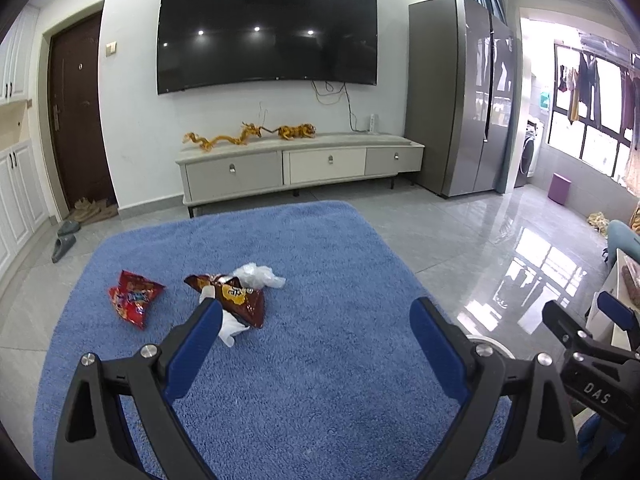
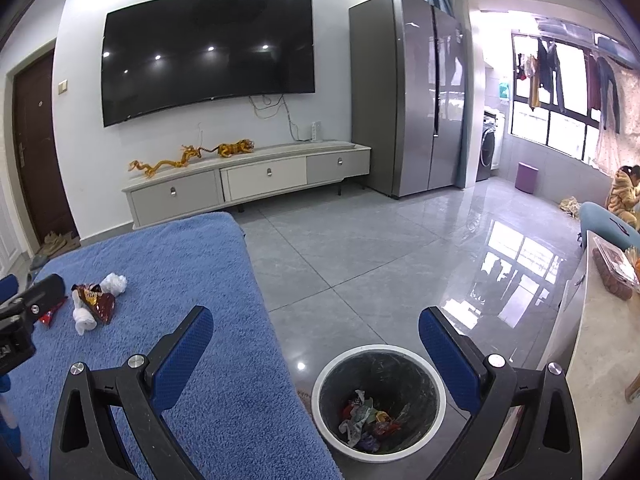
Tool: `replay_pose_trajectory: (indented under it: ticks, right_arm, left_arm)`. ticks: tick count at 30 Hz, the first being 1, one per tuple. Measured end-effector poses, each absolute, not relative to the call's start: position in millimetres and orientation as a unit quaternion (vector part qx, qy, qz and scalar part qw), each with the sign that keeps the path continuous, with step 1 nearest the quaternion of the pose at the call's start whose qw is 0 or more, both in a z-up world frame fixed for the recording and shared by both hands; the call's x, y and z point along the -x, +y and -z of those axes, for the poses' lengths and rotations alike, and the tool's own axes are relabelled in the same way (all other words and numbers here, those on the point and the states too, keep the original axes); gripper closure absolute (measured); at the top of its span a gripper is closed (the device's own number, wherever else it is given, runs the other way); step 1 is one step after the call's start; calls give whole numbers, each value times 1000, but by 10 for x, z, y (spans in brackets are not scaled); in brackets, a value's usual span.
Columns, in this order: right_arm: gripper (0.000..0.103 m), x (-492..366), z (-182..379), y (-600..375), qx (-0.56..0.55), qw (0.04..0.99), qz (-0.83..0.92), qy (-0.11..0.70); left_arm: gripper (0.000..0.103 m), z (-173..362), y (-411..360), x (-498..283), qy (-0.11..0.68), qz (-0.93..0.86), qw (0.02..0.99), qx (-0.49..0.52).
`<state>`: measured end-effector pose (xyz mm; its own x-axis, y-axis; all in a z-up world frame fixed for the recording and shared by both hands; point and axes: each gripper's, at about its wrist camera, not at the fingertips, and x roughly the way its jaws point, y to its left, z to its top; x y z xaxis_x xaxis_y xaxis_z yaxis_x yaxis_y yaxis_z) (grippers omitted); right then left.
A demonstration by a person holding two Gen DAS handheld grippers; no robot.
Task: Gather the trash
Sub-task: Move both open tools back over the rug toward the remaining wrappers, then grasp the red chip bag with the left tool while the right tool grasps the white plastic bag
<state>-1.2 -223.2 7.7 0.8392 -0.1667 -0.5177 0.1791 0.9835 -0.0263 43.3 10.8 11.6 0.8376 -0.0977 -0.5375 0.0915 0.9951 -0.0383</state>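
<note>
Left gripper [image 1: 318, 312] spread wide, nothing between the blue pads, held above blue rug [image 1: 320, 392]. Right gripper [image 2: 316, 328] also wide apart, empty, poised over the bin [image 2: 434, 380] w/ its left finger above the rug edge and right finger above grey tile floor [image 2: 360, 248].

Trash left on rug, all in a loose cluster toward its left-centre: red snack wrapper [image 1: 134, 298] lying flat, apart from the rest; brown chip bag [image 1: 236, 296] just right of it; crumpled clear/white plastic [image 1: 258, 274] touching the bag's far side; white crumpled piece [image 1: 230, 330] touching the bag's near edge, partly hidden behind left finger tip. Small pale bit on the bag's left edge, poss. more tissue, too small to tell.

In right wrist view, same cluster at far left, red wrapper mostly hidden behind the left gripper's body.

Bin: dark inside, white rim, standing on tile just beside rug's right edge, in front of the right gripper. Bottom holds mixed crumpled wrappers [image 2: 368, 420], red, yellow, grey; well under half full.

Bkgd: wall TV [image 1: 266, 32], low drawer cabinet [image 1: 300, 164], steel fridge [image 1: 460, 92].
</note>
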Motion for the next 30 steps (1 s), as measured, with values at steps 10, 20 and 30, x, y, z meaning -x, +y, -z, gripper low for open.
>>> replay_pose_trajectory:
  ticks: [10, 20, 30]
  right_arm:
    - [0, -371, -78, -1818, 10, 951, -1, 308]
    - [32, -1266, 190, -1042, -18, 912, -178, 369]
    - [41, -2162, 639, -445, -35, 870, -256, 420]
  left_arm:
    - [8, 18, 1291, -817, 268, 13, 963, 28]
    - [8, 387, 2009, -1377, 299, 5, 952, -60]
    - [18, 742, 2272, -1768, 341, 23, 940, -16]
